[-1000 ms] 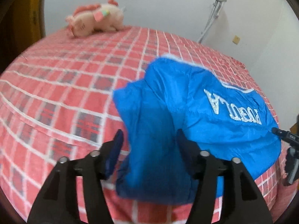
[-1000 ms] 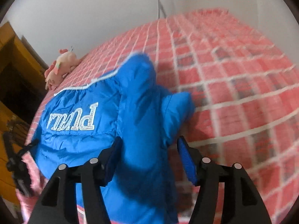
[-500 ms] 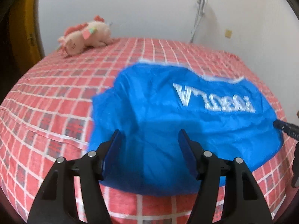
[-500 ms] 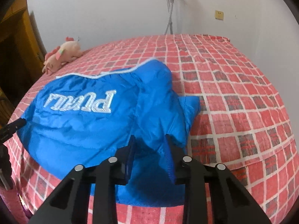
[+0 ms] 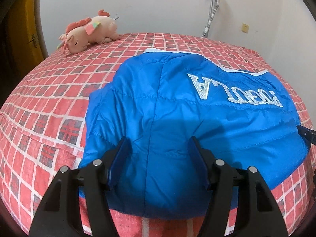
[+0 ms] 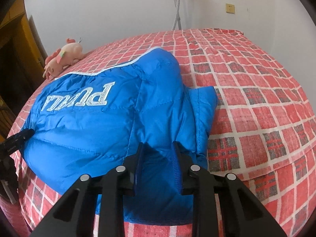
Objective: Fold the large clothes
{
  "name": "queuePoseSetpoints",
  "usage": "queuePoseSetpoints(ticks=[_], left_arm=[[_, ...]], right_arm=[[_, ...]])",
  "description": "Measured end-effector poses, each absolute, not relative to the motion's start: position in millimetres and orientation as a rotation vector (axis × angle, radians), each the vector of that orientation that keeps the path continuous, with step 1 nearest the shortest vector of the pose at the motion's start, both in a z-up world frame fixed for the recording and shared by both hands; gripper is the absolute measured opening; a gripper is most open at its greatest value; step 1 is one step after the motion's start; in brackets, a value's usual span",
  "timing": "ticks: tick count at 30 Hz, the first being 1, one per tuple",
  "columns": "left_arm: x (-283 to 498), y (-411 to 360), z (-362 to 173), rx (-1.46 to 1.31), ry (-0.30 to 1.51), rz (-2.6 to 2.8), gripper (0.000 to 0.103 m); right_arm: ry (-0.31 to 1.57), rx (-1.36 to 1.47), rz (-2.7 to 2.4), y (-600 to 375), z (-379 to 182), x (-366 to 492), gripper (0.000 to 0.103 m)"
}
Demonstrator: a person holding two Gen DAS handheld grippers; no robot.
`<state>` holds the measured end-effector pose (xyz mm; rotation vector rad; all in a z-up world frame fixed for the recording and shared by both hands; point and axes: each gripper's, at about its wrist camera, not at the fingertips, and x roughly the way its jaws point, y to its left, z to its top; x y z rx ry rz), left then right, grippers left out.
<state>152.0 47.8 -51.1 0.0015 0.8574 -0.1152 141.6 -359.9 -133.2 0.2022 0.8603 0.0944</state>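
Observation:
A blue puffy jacket [image 5: 177, 106] with white lettering lies folded on the red checked bed [image 5: 49, 98]; it also shows in the right wrist view [image 6: 88, 122]. My left gripper [image 5: 159, 146] is open, its fingers wide apart over the jacket's near left edge, with fabric bulging between them. My right gripper [image 6: 158, 148] is shut on a thick fold of the jacket's near right edge. The right gripper's tip [image 5: 306, 134] shows at the right edge of the left wrist view, and the left gripper's tip [image 6: 19, 138] at the left edge of the right wrist view.
A pink plush toy [image 5: 88, 33] lies at the bed's far left, also seen in the right wrist view [image 6: 63, 57]. A metal stand [image 5: 213, 6] leans on the white wall. A wooden door [image 6: 19, 49] is at the left.
Both grippers came to the jacket's near edge and steadied. The right gripper's jaws narrowed from wide open onto the fabric. The jacket's sides now lie folded in.

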Motion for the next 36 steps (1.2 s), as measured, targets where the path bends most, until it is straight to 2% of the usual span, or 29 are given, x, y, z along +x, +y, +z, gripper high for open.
queuePoseSetpoints(ticks=[5,7,9,11,17,31,34,36], left_arm=[[136.5,59.4,-34.5,-0.033,0.862,-0.119,0.064],[125.5,72.9,-24.9,-0.063,0.85,-0.101,0.069],[114.6,85.0,-18.8,-0.073,0.845,-0.054,0.079],[103.5,101.6,-16.3,-0.086,0.85,0.002,0.08],[92.1,129.4,-36.3,-0.248,0.975,-0.046,0.08],[144.6,129.2,-63.2,-0.454,1.049,-0.134,0.082],[153.0,127.5,-63.9,-0.471,1.052,-0.12,0.076],[154.7,125.8,-60.2,-0.471,1.034,-0.115,0.061]], right_arm=[[0.859,0.198,0.096,-360.7,-129.3,139.7,0.027],[0.861,0.2,0.1,-360.7,-128.4,139.7,0.028],[0.862,0.195,0.101,-359.9,-127.6,139.6,0.029],[0.863,0.194,0.101,-359.0,-127.4,139.7,0.029],[0.862,0.189,0.101,-358.7,-127.4,140.0,0.031],[0.858,0.193,0.105,-359.5,-128.3,140.2,0.031],[0.859,0.192,0.105,-359.5,-128.3,140.2,0.031],[0.858,0.192,0.105,-359.9,-128.4,140.8,0.031]])
